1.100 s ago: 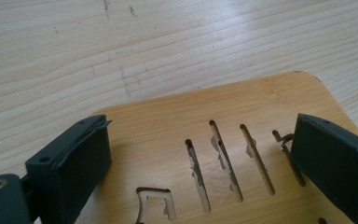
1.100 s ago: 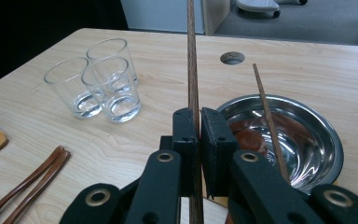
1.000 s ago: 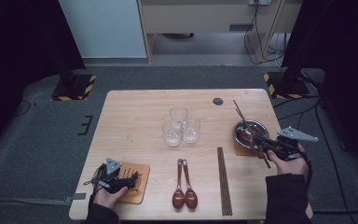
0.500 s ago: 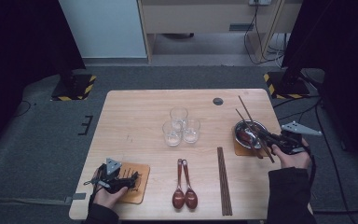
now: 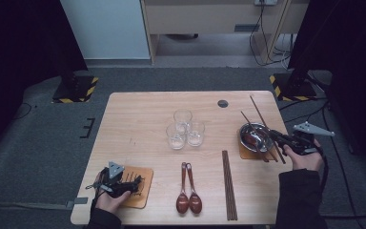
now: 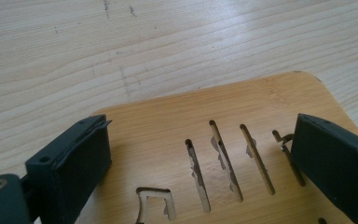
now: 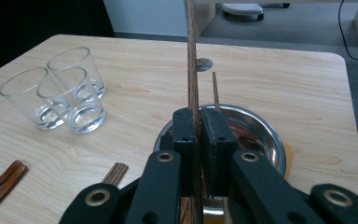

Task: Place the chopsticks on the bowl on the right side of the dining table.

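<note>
Right gripper (image 7: 196, 154) is pressed together on a pair of dark wooden chopsticks (image 7: 192, 70); in the right gripper view the sticks rise straight up between the two black jaws and run out of the top of the picture. From the high view the right gripper (image 5: 277, 138) sits at the table's right edge, just over the metal bowl (image 5: 253, 135), which rests on a bamboo coaster (image 5: 244, 151). The held chopsticks (image 5: 259, 129) lie with their long axis running diagonally, far ends toward the back of the table, near ends over the bowl. One stick looks splayed off from the other, so the grip on both cannot be confirmed; the second may merely rest on the bowl rim. A further set of chopsticks (image 5: 228, 186) lies flat on the table near the front edge, left of the bowl, long axis front to back, well apart from the gripper. Left gripper (image 5: 124, 183) is spread wide and holds nothing; it hangs over a second slotted bamboo coaster (image 6: 223, 140) at the front-left corner, jaws straddling the coaster's slots. Judgement: the right hand is far nearer the bowl and is the working hand; the coming move turns on the sticks' diagonal axis relative to the bowl rim. Two wooden spoons (image 5: 188, 191) and three glasses (image 5: 185, 129) stand mid-table, untouched.
</note>
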### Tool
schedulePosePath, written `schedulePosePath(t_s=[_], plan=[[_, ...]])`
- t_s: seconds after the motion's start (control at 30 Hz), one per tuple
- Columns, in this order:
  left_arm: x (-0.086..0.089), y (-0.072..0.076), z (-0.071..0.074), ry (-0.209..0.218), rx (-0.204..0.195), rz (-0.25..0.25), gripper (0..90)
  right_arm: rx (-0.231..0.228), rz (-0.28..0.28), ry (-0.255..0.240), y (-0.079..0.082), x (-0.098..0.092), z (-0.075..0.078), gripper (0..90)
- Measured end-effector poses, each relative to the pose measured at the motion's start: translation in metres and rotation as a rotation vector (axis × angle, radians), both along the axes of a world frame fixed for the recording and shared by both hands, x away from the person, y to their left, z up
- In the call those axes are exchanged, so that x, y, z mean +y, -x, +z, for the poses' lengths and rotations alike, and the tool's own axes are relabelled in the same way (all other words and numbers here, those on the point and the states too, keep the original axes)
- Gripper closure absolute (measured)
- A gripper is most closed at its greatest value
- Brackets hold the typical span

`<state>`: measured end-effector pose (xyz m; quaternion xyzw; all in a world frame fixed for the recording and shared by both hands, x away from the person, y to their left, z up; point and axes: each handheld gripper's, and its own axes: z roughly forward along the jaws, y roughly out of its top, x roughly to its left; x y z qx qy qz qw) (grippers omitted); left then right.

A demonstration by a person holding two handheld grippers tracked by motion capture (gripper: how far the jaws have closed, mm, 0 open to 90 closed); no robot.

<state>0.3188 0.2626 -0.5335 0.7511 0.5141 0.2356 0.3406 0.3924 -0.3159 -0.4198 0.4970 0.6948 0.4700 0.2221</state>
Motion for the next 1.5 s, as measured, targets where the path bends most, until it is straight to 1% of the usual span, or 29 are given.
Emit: schedulePosePath(t_s=[0.13, 0.3, 0.57, 0.6, 0.83, 0.93, 1.0, 1.13, 1.5], plan=[[0.000, 0.000, 0.000, 0.000, 0.000, 0.000, 3.8, 0.005, -0.011, 0.003, -0.007, -0.005, -0.003, 85.1], [0.000, 0.000, 0.000, 0.000, 0.000, 0.000, 3.8, 0.018, -0.008, 0.006, -0.011, -0.007, -0.007, 85.1], [0.000, 0.000, 0.000, 0.000, 0.000, 0.000, 3.8, 0.026, -0.012, 0.010, -0.021, -0.010, -0.011, 85.1], [0.000, 0.000, 0.000, 0.000, 0.000, 0.000, 3.8, 0.027, -0.013, 0.020, -0.023, -0.011, -0.012, 85.1], [0.000, 0.000, 0.000, 0.000, 0.000, 0.000, 3.8, 0.025, -0.014, 0.011, -0.028, -0.013, -0.018, 85.1], [0.000, 0.000, 0.000, 0.000, 0.000, 0.000, 3.8, 0.023, -0.012, -0.002, -0.031, -0.014, -0.021, 85.1], [0.000, 0.000, 0.000, 0.000, 0.000, 0.000, 3.8, 0.025, -0.016, 0.004, -0.032, -0.015, -0.022, 85.1], [0.000, 0.000, 0.000, 0.000, 0.000, 0.000, 3.8, 0.042, -0.021, 0.014, -0.036, -0.017, -0.030, 85.1], [0.000, 0.000, 0.000, 0.001, 0.000, 0.001, 3.8, 0.071, -0.036, 0.012, -0.042, -0.021, -0.046, 85.1]])
